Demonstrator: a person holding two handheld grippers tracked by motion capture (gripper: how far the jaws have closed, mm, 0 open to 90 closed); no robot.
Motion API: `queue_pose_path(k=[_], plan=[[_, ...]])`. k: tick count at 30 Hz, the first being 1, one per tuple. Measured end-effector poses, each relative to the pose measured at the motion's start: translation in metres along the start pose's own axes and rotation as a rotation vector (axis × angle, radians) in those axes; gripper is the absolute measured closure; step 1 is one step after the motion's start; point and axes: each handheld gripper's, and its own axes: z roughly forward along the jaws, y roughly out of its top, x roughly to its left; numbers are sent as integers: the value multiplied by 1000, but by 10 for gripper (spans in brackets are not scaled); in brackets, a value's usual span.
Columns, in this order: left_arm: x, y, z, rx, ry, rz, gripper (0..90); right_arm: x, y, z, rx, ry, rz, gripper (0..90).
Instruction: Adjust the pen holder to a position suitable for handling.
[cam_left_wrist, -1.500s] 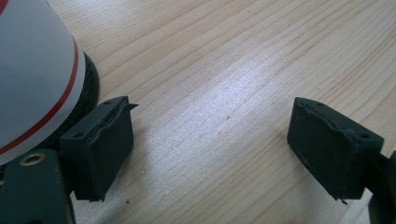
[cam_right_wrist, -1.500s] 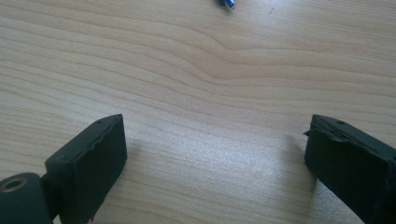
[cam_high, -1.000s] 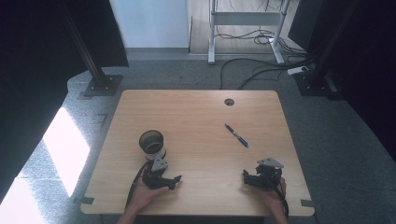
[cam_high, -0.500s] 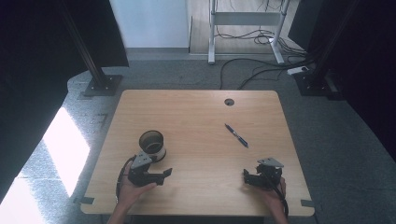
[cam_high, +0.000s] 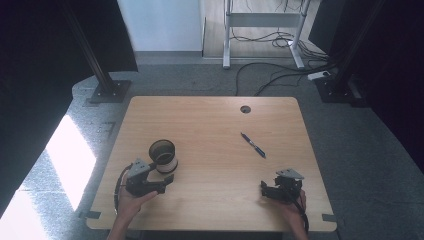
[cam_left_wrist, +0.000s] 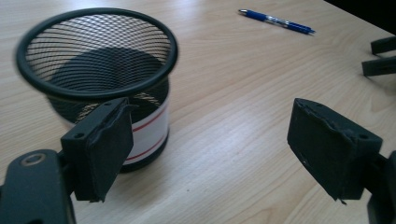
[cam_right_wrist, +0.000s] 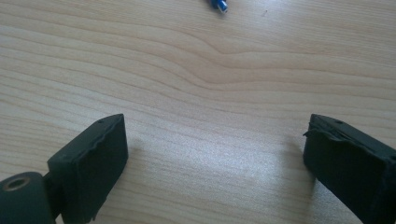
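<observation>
the left gripper (cam_left_wrist: 210, 154) is held with jaws wide apart just beside the mesh cup (cam_left_wrist: 100, 79), near left on the table (cam_high: 210, 125). the cup is yet to be gripped; next, its wall must be straddled.

Light: soft daylight on the table (cam_high: 215, 125), bright sun patch on the floor (cam_high: 70, 160) beyond its left edge
Surroundings: dark
Blur: mesh cup (cam_left_wrist: 100, 70) rim slightly smeared
Shadows: faint

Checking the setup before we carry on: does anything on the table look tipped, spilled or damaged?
Nothing stands out. The mesh pen cup stands upright and empty, the blue pen lies loose on the table well apart from it, and the surface looks clean.
</observation>
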Motion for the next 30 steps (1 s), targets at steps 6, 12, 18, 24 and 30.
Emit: queue_pose_path(k=[6,12,18,24,30], plan=[[11,-2,-4,10,48,-22,147,0,0,0,-1,-1,1,62],[20,-4,-5,6,68,-48,147,0,0,0,0,-4,3,67],[24,-4,-2,14,75,-57,145,0,0,0,-1,-6,6,70],[30,-5,3,31,88,-63,143,0,0,0,-3,-7,7,72],[37,-3,10,58,93,-73,116,0,0,0,-3,-7,7,72]])
